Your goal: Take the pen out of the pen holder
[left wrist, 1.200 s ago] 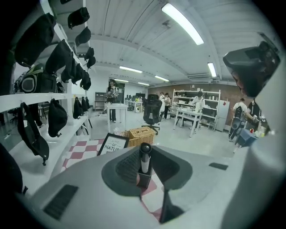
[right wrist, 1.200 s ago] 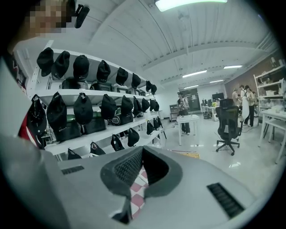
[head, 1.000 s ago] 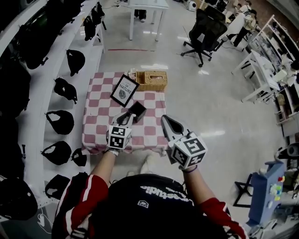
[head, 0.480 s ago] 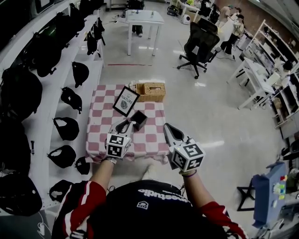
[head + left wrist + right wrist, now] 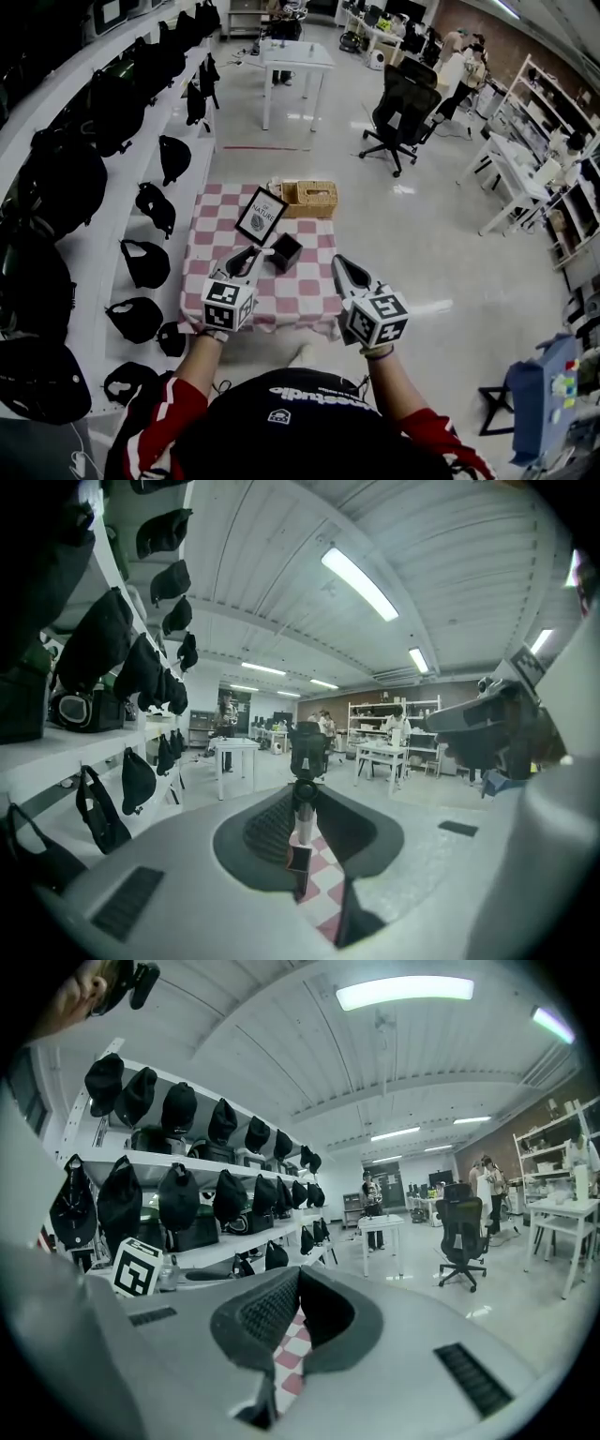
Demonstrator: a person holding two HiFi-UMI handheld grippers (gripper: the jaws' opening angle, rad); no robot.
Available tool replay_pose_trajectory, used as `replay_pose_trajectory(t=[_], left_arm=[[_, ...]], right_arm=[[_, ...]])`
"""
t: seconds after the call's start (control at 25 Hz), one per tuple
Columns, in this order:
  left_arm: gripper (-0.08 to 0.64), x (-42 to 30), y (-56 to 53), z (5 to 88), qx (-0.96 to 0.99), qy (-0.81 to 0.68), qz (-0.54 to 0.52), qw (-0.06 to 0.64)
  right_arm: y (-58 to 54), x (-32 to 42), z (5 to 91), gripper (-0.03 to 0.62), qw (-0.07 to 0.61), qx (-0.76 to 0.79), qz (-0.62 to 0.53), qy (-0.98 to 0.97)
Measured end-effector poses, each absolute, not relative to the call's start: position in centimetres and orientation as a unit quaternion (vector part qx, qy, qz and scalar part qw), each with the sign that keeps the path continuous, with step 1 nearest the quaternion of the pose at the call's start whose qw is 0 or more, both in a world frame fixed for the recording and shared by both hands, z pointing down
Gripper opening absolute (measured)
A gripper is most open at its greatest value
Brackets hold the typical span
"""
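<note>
A white pen (image 5: 301, 829) with a black top stands upright between the jaws of my left gripper (image 5: 302, 797), which is shut on it. Through the gap below it shows the black square pen holder (image 5: 298, 860). In the head view the pen holder (image 5: 284, 251) stands on the red-and-white checkered table (image 5: 309, 286), and my left gripper (image 5: 253, 254) hovers just left of it; the pen is too small to make out there. My right gripper (image 5: 339, 265) hangs over the table's near right edge. Its jaws (image 5: 296, 1274) meet at the tips with nothing between them.
A framed picture (image 5: 262, 216) leans behind the pen holder, and a wicker basket (image 5: 310, 198) sits at the table's far edge. Shelves of black bags (image 5: 150, 202) run along the left. An office chair (image 5: 403, 103) and a white table (image 5: 295, 56) stand farther off.
My left gripper has lifted and drawn back to the left, off the pen holder. The head view has tipped up and shows more of the room. The right gripper has hardly shifted.
</note>
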State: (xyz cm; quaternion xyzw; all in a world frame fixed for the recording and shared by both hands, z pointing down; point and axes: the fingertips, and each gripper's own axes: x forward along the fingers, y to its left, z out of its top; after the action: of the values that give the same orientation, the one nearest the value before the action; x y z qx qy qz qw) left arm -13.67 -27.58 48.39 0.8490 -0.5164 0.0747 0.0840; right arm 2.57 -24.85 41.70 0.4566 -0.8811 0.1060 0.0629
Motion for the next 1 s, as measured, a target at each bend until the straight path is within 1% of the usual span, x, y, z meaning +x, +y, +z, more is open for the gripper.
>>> replay_pose_trajectory(t=[0.2,0.68,1.0], left_arm=[[0.074,-15.6,-26.3,44.9,0.847,-0.524,0.025,0.086],[0.074,-17.6,-22.7,39.3,0.846,-0.53,-0.036,0.05],[0.074,-18.6,-21.9,38.6,0.845,-0.525,-0.075,0.069]], right_arm=[[-24.6,2.6,41.2,-0.003,0.057,0.459,0.103,-0.881],[-23.7,3.7,38.8,-0.003,0.031,0.473,0.095,-0.875],[-23.0,5.2,37.4,-0.003,0.019,0.488,0.076,-0.869]])
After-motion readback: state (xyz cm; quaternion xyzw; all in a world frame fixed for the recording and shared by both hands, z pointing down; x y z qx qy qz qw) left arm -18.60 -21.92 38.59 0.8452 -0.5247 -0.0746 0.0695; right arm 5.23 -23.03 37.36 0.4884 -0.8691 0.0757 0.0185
